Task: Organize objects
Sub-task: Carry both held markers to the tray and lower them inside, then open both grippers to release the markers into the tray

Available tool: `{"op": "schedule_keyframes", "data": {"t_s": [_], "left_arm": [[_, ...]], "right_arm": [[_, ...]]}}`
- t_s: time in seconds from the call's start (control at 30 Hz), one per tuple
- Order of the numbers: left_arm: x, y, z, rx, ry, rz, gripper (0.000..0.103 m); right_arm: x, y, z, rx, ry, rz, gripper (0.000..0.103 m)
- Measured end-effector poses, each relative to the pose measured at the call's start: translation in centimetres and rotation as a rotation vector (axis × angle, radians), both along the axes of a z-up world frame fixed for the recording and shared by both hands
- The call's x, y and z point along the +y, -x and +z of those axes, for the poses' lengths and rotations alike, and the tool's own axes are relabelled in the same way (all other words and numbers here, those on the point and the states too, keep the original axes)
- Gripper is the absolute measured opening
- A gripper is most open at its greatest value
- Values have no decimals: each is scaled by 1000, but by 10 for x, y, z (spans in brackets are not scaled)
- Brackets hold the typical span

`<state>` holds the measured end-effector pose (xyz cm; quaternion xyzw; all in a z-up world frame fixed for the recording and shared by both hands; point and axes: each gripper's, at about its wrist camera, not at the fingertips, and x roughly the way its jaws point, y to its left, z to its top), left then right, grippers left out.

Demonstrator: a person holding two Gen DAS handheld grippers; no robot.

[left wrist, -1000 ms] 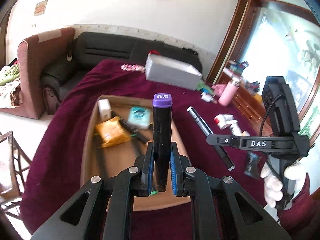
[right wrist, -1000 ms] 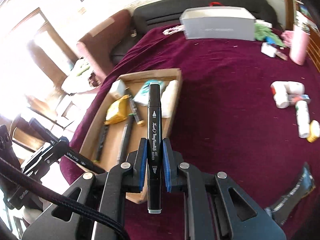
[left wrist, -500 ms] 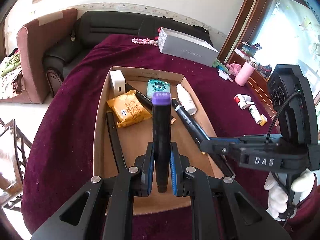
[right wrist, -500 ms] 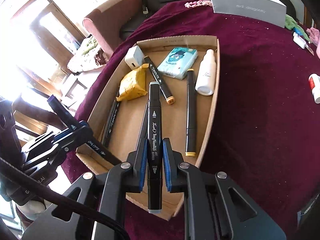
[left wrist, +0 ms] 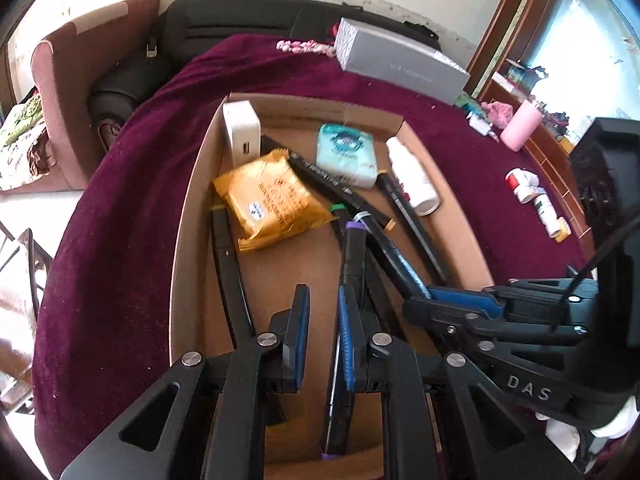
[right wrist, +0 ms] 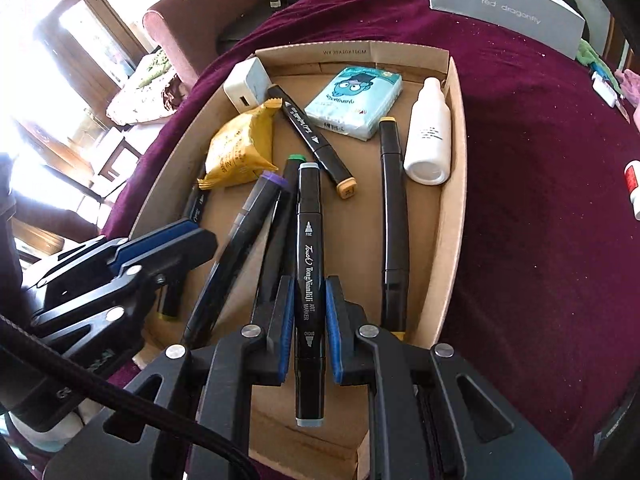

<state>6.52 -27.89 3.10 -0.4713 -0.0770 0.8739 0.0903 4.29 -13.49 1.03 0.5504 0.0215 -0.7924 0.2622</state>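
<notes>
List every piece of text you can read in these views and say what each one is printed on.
"red dragonfly": on the grey box.
"WY 30X20X10CM": on the far wall of the cardboard tray.
"Touch TongNianRiJi ART MARKER": on the black marker held by the right hand-held gripper.
"DAS": on that gripper's body.
Too small or blurred to read: the print on the tissue pack, yellow packet and white bottle.

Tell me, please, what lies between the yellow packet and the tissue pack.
A black marker with an orange cap lies slanted between the packet and the tissue pack; both wrist views show it.
</notes>
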Motion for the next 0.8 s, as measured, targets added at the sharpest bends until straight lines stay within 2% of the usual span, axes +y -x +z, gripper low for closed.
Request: {"op": "schedule_keyframes", "data": {"t_s": [0.3, 0.33, 0.4, 0.43, 0.47, 0.6, 0.7, 0.73, 0.8], "left_arm": [[-4, -13, 14, 60, -37, 15, 12], [-6, -15, 17, 70, -52, 24, 15], [-14, -20, 23, 84, -89, 63, 29], [-17, -22, 25, 90, -99, 75, 42], [-21, -25, 27, 104, -114, 90, 49], [-33, -33, 33, 123, -188, 116, 56], [-38, -36, 31, 110, -299, 116, 58], [-40, -36, 30, 104, -345, 115, 58], [-38, -37, 32, 101, -372, 121, 58]], "right_arm": [[-10, 0, -6, 32, -51, 5, 13], [-12, 0, -6, 38, -56, 6, 13], [-13, 0, -6, 45, -61, 9, 14], [-13, 0, -6, 48, -57, 13, 16], [-13, -1, -5, 51, -53, 12, 19], [-13, -6, 0, 86, -45, 28, 23], [-13, -13, 11, 139, -48, 36, 25], [-12, -16, 15, 159, -44, 38, 28], [-9, -22, 25, 199, -32, 41, 36]]}}
